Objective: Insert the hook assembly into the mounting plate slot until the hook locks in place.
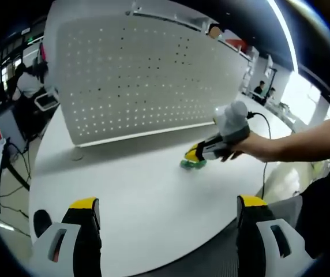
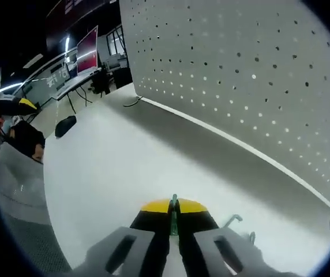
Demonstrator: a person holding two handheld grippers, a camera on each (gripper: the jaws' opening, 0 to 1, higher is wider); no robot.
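The right gripper (image 1: 195, 153), seen at three o'clock in the left gripper view, is clenched low over the white table (image 1: 142, 190) on a thin green plate (image 2: 173, 214), whose edge stands between its jaws in the right gripper view. A small metal hook (image 2: 233, 219) lies on the table just beside those jaws at four o'clock. The left gripper (image 1: 168, 210) hangs released with jaws wide apart, so the step in hand looks like securing the plate; next, probably, the left must fetch the hook and line it up with the slot, which is too small to see, in front of the pegboard panel (image 1: 147, 75).
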